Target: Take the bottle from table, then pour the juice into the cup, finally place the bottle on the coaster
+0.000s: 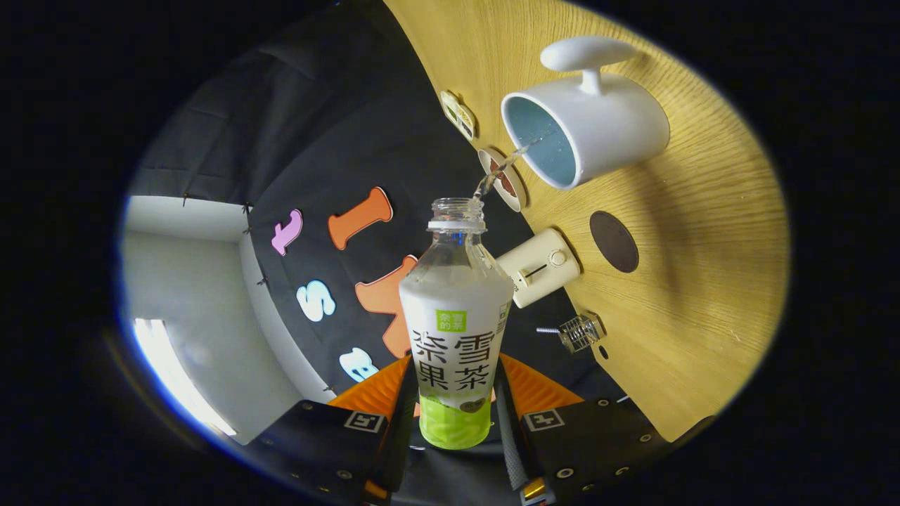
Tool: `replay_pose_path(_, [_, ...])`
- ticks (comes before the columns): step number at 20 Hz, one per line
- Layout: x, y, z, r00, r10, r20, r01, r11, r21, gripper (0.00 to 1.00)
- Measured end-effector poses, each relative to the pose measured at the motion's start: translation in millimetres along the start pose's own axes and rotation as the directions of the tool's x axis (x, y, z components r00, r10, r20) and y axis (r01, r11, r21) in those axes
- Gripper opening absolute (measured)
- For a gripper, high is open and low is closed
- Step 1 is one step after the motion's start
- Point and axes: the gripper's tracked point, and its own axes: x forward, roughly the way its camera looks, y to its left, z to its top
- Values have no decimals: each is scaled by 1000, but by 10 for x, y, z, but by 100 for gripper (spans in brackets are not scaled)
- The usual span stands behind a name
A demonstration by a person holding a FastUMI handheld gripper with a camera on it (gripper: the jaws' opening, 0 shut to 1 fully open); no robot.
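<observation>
Gripper fingers pinching tilted juice bottle, label reading 雪茶 茶果; thin stream arcing into white cup beyond; dark coaster beside cup.

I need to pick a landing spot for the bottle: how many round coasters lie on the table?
3: a dark coaster beside the cup, a patterned coaster under the stream, and another coaster past it at the table's edge. More may be hidden.

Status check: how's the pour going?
Gripper shut on the clear plastic bottle, tilted. Juice stream running into the white ceramic cup. Dark round coaster beside the cup, bare.
</observation>
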Motion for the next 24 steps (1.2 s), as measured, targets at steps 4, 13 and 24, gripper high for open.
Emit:
replay_pose_path(4, [-6, 32, 14, 1000, 9, 12, -9, 999, 31, 57])
replay_pose_path(13, [21, 79, -35, 1000, 16, 12, -16, 997, 82, 57])
replay_pose_path(24, [-9, 173, 14, 999, 29, 33, -33, 990, 139, 57])
